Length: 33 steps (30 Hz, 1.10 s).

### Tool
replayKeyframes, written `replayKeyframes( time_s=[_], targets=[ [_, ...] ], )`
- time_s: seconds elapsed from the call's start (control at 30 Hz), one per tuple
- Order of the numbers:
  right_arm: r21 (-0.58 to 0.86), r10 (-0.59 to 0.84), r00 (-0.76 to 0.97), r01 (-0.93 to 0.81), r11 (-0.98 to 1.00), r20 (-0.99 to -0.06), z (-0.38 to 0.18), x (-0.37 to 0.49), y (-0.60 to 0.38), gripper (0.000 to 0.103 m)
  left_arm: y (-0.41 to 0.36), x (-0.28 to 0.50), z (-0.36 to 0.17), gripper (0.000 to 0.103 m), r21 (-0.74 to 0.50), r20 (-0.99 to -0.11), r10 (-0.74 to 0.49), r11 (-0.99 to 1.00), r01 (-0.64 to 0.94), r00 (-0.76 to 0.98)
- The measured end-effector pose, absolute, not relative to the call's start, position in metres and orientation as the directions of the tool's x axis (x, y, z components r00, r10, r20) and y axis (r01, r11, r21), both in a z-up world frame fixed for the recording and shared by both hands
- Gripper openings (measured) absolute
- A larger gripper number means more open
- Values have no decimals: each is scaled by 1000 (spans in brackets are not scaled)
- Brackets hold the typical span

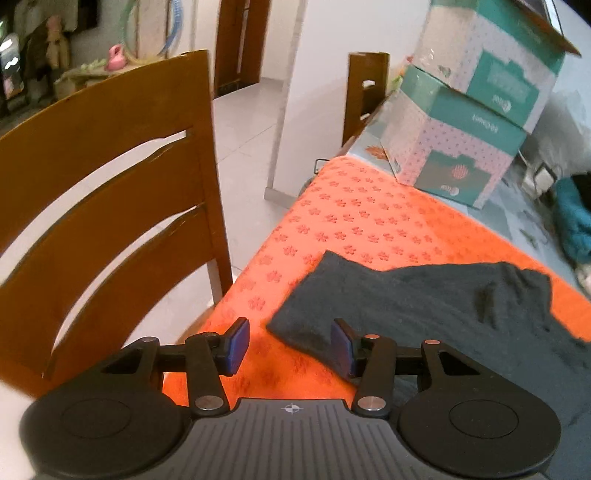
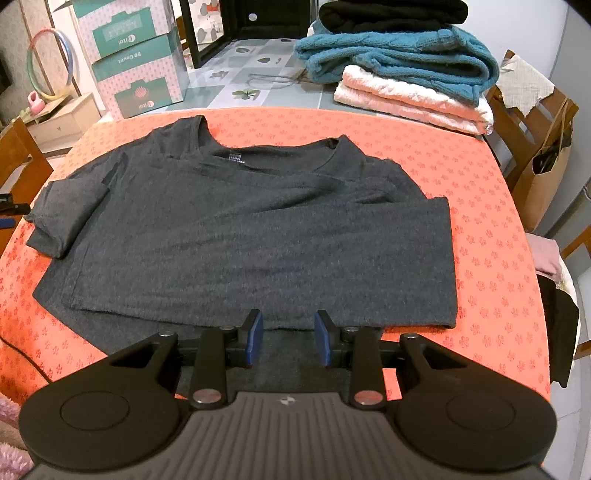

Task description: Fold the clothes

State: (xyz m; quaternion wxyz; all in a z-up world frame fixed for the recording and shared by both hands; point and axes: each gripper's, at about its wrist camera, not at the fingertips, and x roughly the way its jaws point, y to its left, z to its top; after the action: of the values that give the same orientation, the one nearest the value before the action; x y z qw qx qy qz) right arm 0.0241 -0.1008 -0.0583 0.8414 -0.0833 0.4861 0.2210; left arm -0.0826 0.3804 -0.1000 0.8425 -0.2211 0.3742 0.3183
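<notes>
One dark grey shirt (image 2: pixel 236 229) lies flat on the orange mat (image 2: pixel 491 206); soft, light, limp, best pinched at a cuff or hem; left gripper (image 1: pixel 290 345) and right gripper (image 2: pixel 288 338) both part-open, empty

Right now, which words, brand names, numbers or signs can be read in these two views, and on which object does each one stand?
"80 Count", upside down: on the teal band of the lower box in the right wrist view.
Brand logo, about "Fitoi", uncertain: on the upper box and the lower box.
Printed neck label inside the collar of the grey shirt: too small to read.
Box printing in the left wrist view: blurred, unreadable.
</notes>
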Motion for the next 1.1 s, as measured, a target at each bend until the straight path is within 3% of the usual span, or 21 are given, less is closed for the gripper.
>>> replayKeyframes(
  time_s=[0.07,0.13,0.23,0.27,0.5,0.73,1.1],
  targets=[
    [74,287,430,-448,891,-856,-58,24,-101,35,382,-75,-106,36,-119,-777,367,712,-692,512],
    [71,282,429,-445,893,-858,-59,24,-101,35,381,-71,-109,33,-104,-776,379,711,-695,504],
    [65,276,432,-443,894,-859,-58,24,-101,35,381,-71,-109,16,-109,-771,386,704,-702,507],
    [65,275,433,-441,895,-858,-58,23,-100,35,381,-72,-109,7,-112,-769,388,702,-704,509],
    [68,276,434,-436,897,-858,-58,22,-102,35,366,-79,-77,7,-264,-698,320,716,-646,640],
    [72,289,441,-446,892,-850,-55,20,-101,35,312,-69,-28,7,-423,-564,121,807,-412,817],
    [104,319,463,-432,896,-827,-47,16,-109,35,211,-34,-10,7,-422,-533,-229,906,-21,815]
  ],
)
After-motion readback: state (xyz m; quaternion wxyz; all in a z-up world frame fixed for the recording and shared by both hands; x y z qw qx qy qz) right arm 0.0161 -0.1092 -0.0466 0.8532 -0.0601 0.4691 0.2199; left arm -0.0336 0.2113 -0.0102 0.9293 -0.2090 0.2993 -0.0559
